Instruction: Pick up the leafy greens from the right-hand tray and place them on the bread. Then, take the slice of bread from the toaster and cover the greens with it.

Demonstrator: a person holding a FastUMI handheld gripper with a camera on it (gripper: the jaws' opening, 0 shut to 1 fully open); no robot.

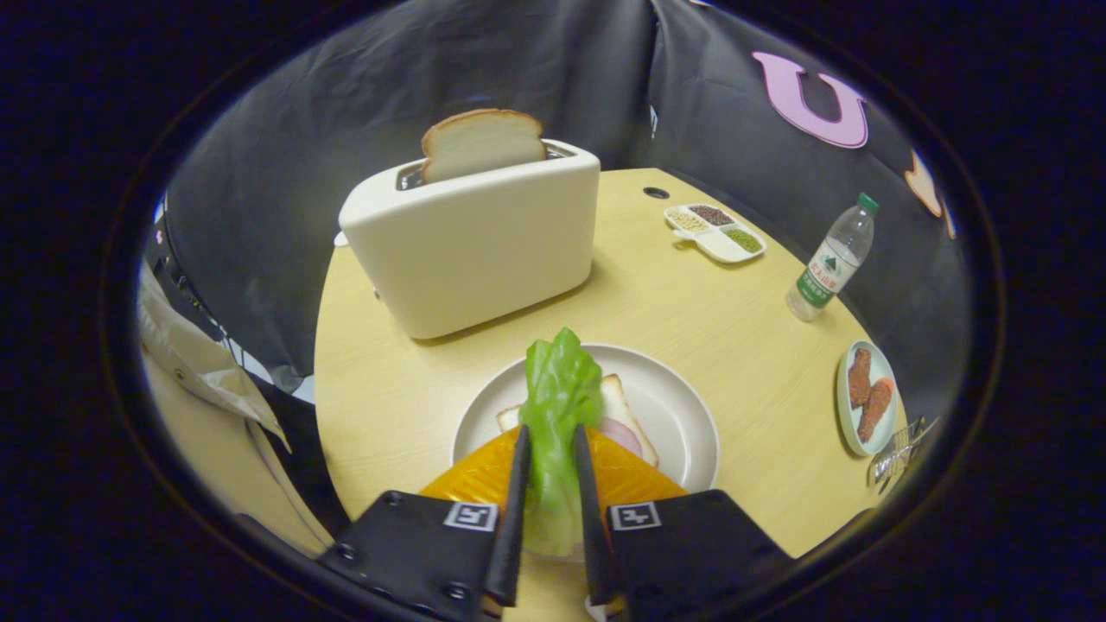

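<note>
Step one, nearly done: claw (551, 445) pinching the lettuce (560, 393) low-centre, hanging over the open sandwich (620, 413) on its plate (683, 406). Next, lower and let go (toaster (471, 238) slice (480, 142) waits upper-centre).

Staged recording booth, not a real kitchen. Black cloth walls (484, 69) enclose a wooden table (691, 294) set with kitchen props: toaster (471, 238), plate (670, 406), water bottle (834, 259), compartment dish (715, 231).
</note>
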